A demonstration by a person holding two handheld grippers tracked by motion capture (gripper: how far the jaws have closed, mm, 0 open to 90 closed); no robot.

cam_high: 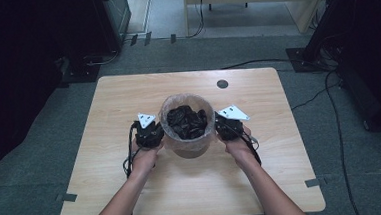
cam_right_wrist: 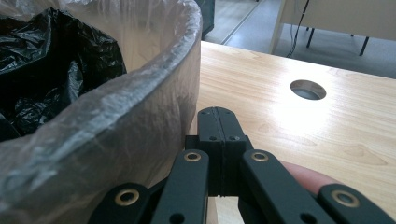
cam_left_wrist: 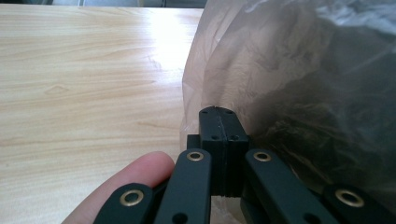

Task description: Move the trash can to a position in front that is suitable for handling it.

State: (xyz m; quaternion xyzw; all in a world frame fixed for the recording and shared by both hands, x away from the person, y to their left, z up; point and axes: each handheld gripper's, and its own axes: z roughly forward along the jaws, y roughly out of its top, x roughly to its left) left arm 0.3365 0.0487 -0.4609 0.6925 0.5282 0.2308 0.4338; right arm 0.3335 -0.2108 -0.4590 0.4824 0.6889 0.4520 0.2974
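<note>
I'm bracketing the lined bin (cam_high: 188,122) mid-table w/ both tools: left gripper (cam_high: 156,132) & right gripper (cam_high: 223,125), jaws clenched, maybe pinching liner (cam_left_wrist: 280,84) film, prob. to lift it; can't confirm.

I see a round bin (cam_high: 189,137) standing upright at the table's (cam_high: 104,123) middle, lined with a clear bag (cam_right_wrist: 140,107) folded over its rim and holding crumpled black plastic (cam_high: 187,121) heaped inside it.
</note>
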